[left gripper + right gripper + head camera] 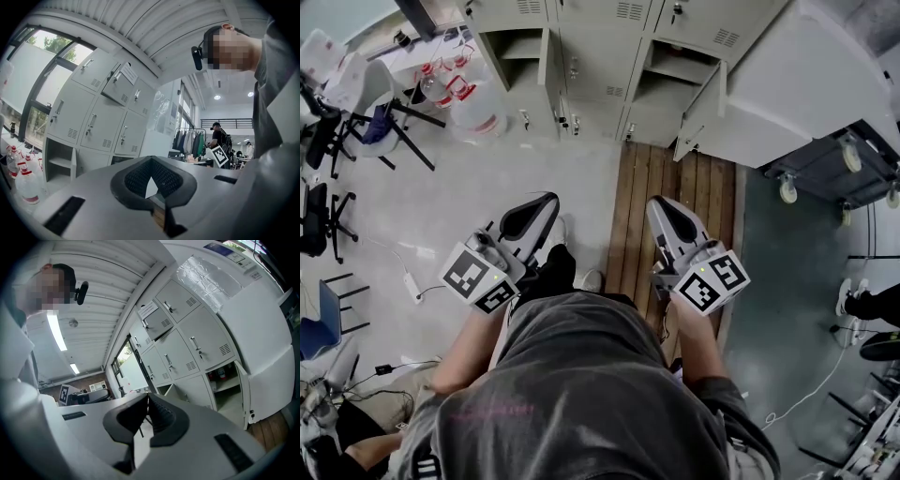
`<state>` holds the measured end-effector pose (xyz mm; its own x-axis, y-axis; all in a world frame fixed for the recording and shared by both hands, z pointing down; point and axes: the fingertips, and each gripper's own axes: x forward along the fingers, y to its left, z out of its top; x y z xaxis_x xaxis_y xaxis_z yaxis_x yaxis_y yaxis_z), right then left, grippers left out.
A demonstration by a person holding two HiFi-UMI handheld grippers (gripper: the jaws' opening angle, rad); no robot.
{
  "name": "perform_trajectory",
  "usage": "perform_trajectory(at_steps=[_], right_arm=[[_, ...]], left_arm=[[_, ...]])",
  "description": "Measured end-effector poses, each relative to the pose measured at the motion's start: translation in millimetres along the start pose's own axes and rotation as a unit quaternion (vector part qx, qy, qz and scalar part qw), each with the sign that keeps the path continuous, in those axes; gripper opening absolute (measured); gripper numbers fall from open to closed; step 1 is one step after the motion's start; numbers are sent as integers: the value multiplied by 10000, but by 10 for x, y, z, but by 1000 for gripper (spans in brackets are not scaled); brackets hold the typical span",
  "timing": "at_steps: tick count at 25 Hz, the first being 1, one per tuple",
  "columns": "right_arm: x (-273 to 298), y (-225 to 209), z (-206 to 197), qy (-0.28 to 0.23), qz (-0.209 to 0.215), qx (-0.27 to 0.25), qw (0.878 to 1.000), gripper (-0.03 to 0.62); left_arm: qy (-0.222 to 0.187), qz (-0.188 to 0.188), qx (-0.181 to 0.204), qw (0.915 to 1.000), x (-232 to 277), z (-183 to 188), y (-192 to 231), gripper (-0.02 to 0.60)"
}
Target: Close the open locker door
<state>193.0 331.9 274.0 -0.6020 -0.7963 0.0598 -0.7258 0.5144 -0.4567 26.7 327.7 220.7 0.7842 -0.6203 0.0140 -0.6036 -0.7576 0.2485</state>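
A bank of grey lockers (609, 47) stands ahead of me. Two bottom compartments are open: the right one's door (703, 108) swings out over the wooden platform, and the left one's door (547, 58) also hangs out. In the right gripper view the right open door (244, 390) shows at lower right, and an upper door (157, 319) with a paper on it is ajar. My left gripper (546, 202) and right gripper (659, 204) are held low in front of my body, well short of the lockers. Both are shut and hold nothing.
A large white cabinet on casters (811, 84) stands just right of the open door. Wooden planking (675, 187) lies before the right lockers. Water jugs (473, 103) and chairs (356, 103) are at the left, with cables on the floor (408, 277).
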Motion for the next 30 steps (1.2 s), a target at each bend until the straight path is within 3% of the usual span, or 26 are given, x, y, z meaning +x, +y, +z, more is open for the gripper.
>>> perform_trajectory(at_steps=[8,30], right_arm=[[383,-126,46,37,-101,19,9999,23],[2172,-532,253,189,-423,110,9989,23]], left_arm=[[53,-71,-68,9999,154,45,412,14],[266,-423,-303,9983,816,315,2213,14]])
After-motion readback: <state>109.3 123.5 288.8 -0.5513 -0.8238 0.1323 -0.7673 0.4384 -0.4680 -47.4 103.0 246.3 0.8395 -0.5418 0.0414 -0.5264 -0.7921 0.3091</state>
